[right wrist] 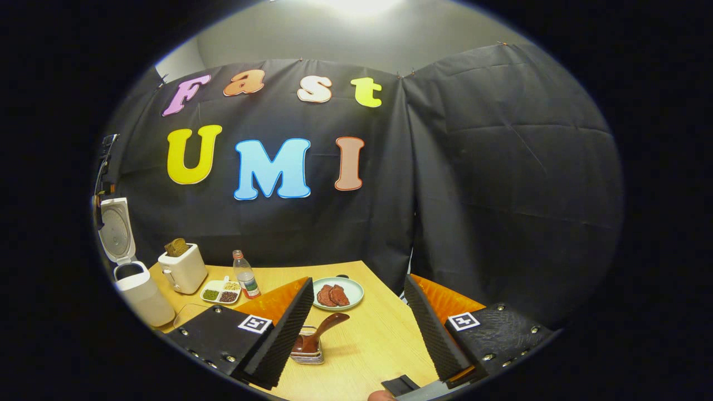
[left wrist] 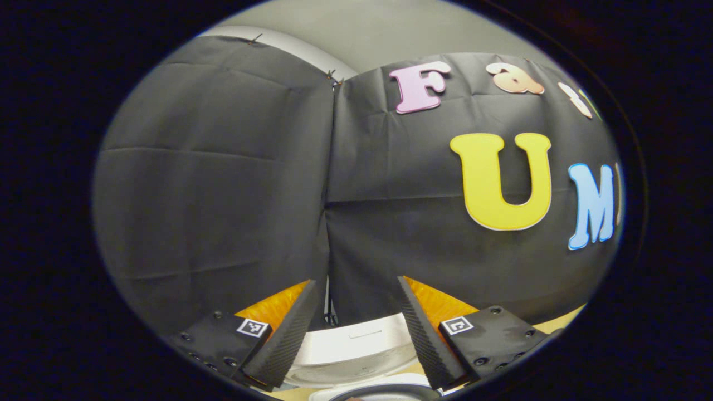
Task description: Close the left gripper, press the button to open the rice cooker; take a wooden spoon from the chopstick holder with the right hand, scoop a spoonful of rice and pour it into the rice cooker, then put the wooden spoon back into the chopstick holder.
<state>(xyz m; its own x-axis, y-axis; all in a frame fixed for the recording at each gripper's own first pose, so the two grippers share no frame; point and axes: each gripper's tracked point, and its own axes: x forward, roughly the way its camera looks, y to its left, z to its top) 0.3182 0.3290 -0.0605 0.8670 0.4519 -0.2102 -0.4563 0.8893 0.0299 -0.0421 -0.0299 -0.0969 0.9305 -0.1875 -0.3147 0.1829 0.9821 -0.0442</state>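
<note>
Right gripper (right wrist: 356,328): fingers spread wide, grasping nothing, above the table (right wrist: 384,340).
Left gripper (left wrist: 356,328): fingers apart, empty, over a white appliance top (left wrist: 356,348).
Rice cooker (right wrist: 136,289): 9 o'clock, lid up.
Toaster (right wrist: 182,268): just beside it.
Plate (right wrist: 338,293): 12 o'clock.
Wooden spoon (right wrist: 320,333): between right fingers, in its holder (right wrist: 309,355).

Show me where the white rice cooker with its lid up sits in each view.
Left gripper view: the white rice cooker, partly seen, bottom centre between the fingers.
Right gripper view: far left edge, lid up.
Shared landmark: the light wooden table under it.
</note>
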